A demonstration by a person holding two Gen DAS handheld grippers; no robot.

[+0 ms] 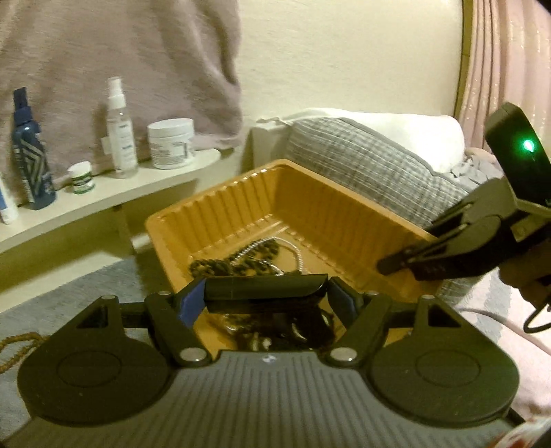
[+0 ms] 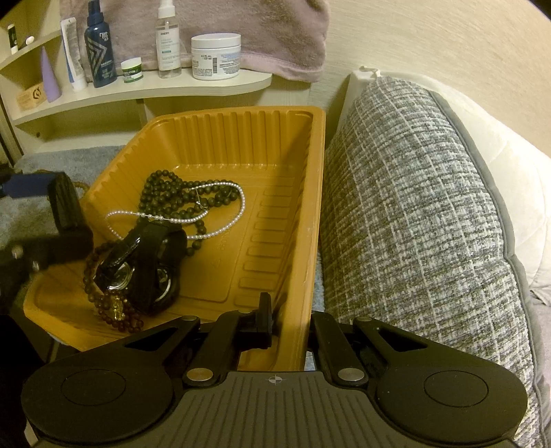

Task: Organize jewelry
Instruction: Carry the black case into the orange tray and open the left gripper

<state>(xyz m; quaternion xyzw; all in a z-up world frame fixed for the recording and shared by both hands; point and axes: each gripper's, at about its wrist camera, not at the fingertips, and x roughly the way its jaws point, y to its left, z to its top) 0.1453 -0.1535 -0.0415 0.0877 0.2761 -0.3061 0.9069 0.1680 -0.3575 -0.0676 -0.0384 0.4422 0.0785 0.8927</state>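
An orange plastic tray holds a dark bead necklace, a white pearl necklace, a black watch and a brown bead bracelet. My left gripper is shut on a flat black bar-shaped object just above the tray's near part. It shows at the left in the right wrist view. My right gripper is shut on the tray's right rim, one finger inside and one outside. It shows at the right in the left wrist view.
A grey woven cushion lies against the tray's right side, with a white pillow behind it. A shelf at the back left carries bottles and jars under a hanging pink towel. A brown bead string lies on the grey cloth at left.
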